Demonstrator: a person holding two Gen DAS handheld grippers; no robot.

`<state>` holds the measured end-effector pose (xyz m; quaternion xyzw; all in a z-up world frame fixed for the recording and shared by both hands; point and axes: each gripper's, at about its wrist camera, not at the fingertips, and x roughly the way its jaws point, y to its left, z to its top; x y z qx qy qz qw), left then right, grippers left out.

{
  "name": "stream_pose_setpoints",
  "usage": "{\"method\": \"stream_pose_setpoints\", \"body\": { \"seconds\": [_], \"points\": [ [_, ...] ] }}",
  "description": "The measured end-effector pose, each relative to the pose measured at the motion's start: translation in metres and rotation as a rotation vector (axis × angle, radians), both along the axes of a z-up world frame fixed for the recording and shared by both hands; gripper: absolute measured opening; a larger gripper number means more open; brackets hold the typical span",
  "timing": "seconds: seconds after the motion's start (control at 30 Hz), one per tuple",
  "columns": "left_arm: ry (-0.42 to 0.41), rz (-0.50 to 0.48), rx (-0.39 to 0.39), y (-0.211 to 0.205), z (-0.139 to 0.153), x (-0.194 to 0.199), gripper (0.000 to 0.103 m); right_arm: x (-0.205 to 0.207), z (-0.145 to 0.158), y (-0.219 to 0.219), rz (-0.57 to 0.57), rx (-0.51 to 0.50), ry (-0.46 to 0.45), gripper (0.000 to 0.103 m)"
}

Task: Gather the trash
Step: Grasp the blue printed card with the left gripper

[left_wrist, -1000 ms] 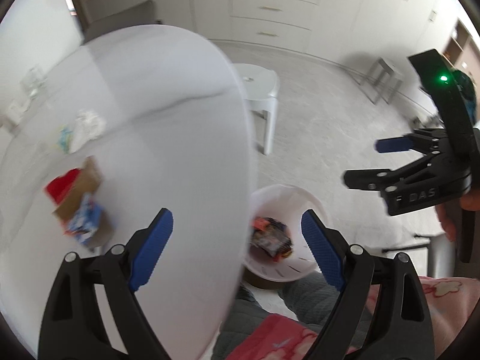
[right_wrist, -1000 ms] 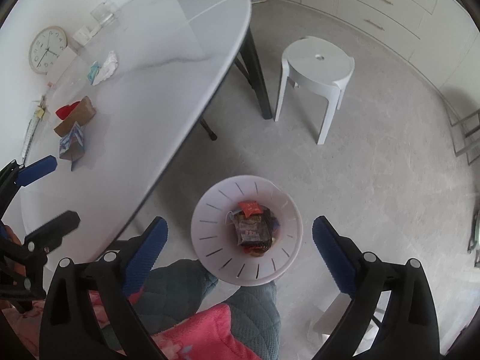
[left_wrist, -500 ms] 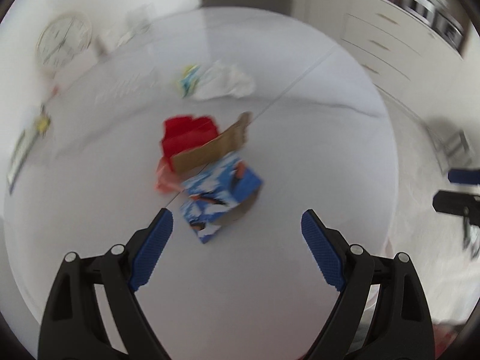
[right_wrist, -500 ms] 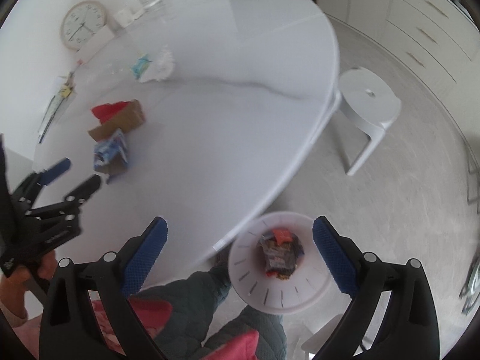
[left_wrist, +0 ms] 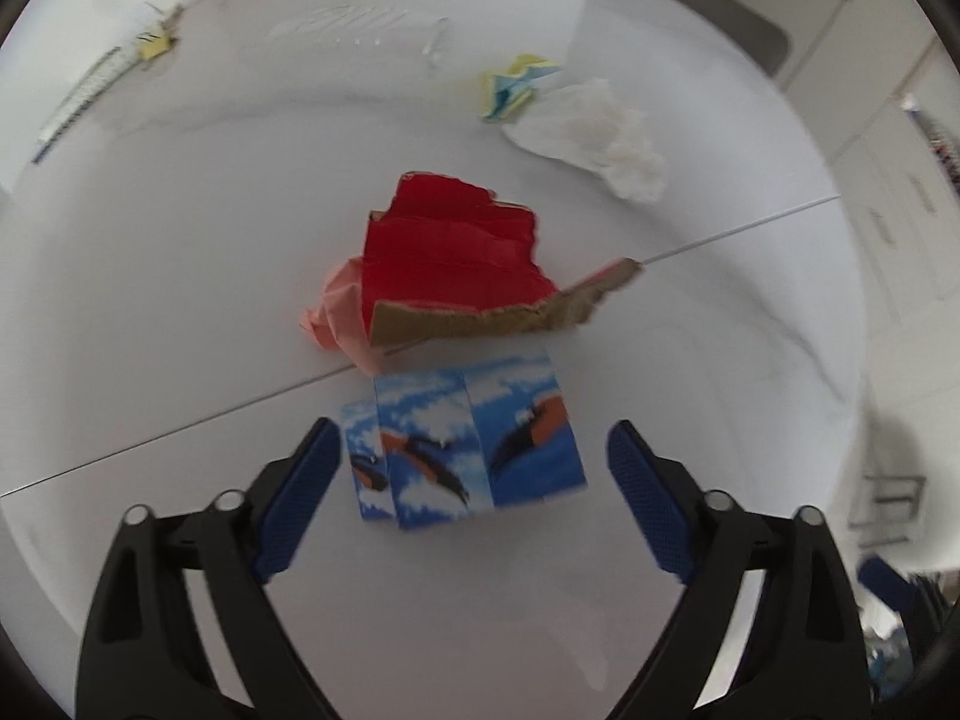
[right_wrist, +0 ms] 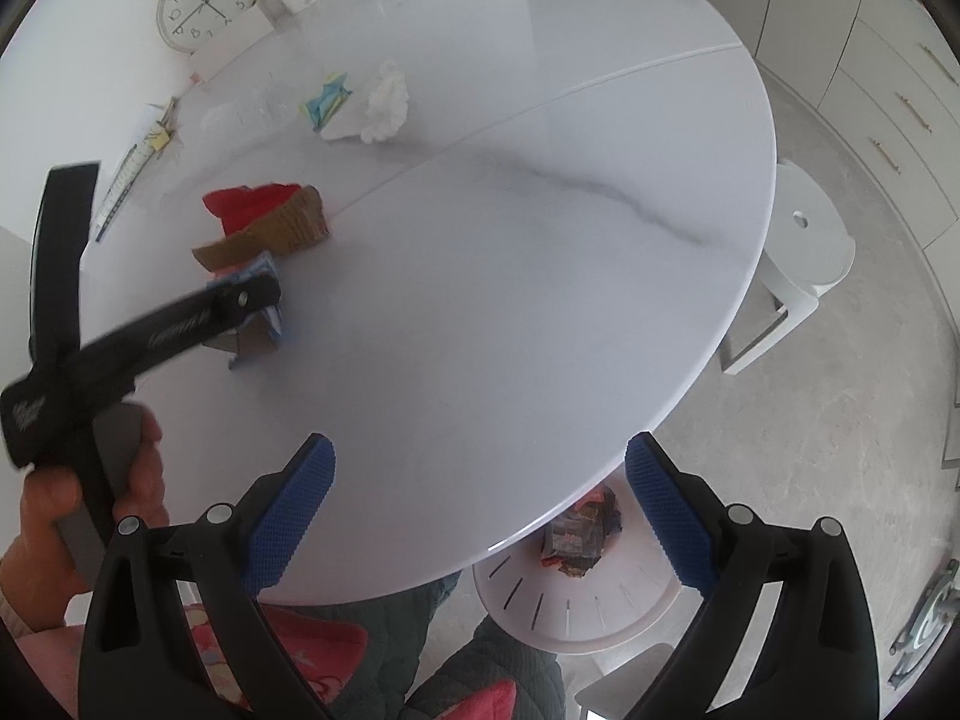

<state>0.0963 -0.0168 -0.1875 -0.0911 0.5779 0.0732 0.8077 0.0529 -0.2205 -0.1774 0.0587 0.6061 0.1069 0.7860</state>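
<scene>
A blue printed carton (left_wrist: 462,444) lies on the white oval table (left_wrist: 180,312), between the open fingers of my left gripper (left_wrist: 468,486), which hovers just over it. Behind it lie a torn red-and-brown cardboard piece (left_wrist: 456,264) and a pink crumpled paper (left_wrist: 336,312). Farther back are a white tissue wad (left_wrist: 594,132) and a yellow-blue wrapper (left_wrist: 516,87). In the right wrist view my right gripper (right_wrist: 480,510) is open and empty above the table's near edge, and the left gripper (right_wrist: 180,324) covers part of the carton (right_wrist: 270,300). A white bin (right_wrist: 576,600) with wrappers stands on the floor below.
A round clock (right_wrist: 204,0), a ruler (right_wrist: 120,186) and small cups stand at the table's far side. A white stool (right_wrist: 804,252) stands on the floor to the right. Cabinets line the far wall. The person's knees are under the table edge.
My left gripper has swung from over the bin to the table and closed in on the blue carton. My right gripper has moved from above the bin to over the table edge.
</scene>
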Motion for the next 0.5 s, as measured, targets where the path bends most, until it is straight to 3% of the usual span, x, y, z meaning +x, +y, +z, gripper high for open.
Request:
{"method": "stream_pose_setpoints", "body": {
  "seconds": [0.13, 0.23, 0.3, 0.37, 0.43, 0.5],
  "points": [
    [0.03, -0.002, 0.057, -0.011, -0.007, 0.008, 0.087, 0.001, -0.003, -0.012, -0.01, 0.018, 0.009, 0.097],
    [0.05, -0.006, 0.056, -0.013, -0.011, 0.004, 0.06, 0.002, -0.001, -0.018, -0.009, 0.032, 0.001, 0.097],
    [0.053, 0.006, 0.038, -0.008, -0.011, -0.001, 0.056, 0.002, 0.001, -0.019, 0.003, 0.037, -0.008, 0.097],
    [0.028, 0.009, 0.021, -0.002, -0.005, -0.005, 0.042, 0.004, 0.002, -0.018, 0.017, 0.032, -0.017, 0.097],
    [0.019, -0.006, 0.011, 0.002, -0.002, -0.008, 0.034, 0.005, 0.003, -0.012, 0.04, 0.029, -0.025, 0.097],
    [0.029, -0.025, -0.018, 0.011, -0.002, -0.01, 0.03, 0.008, 0.004, -0.005, 0.064, 0.029, -0.028, 0.097]
  ]
}}
